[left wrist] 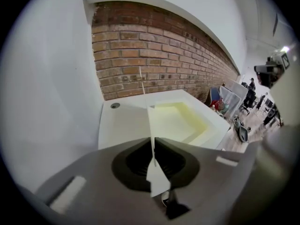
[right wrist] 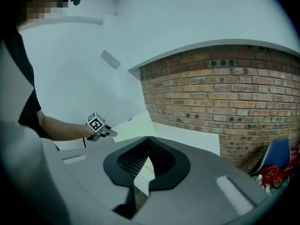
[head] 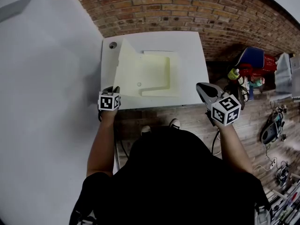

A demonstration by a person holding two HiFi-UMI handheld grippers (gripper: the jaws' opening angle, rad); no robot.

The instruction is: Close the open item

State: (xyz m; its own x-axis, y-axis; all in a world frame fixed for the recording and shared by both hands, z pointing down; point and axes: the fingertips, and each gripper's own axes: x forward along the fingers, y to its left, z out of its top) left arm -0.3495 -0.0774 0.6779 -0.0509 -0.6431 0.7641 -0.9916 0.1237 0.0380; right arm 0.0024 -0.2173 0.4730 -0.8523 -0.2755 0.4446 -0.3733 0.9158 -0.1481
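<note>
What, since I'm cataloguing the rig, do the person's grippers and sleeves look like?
The left gripper and right gripper each have a grey moulded body, dark ribbed pads and a white cube with black square markers. A thin dark cable hangs from the left one. The person wears a black short-sleeved top.

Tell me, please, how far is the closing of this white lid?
Done: the left tool grips the lid at its edge. In hand: the lid stands raised beside the cream recess. Left: swing it down flat over the recess. The right tool holds nothing.
</note>
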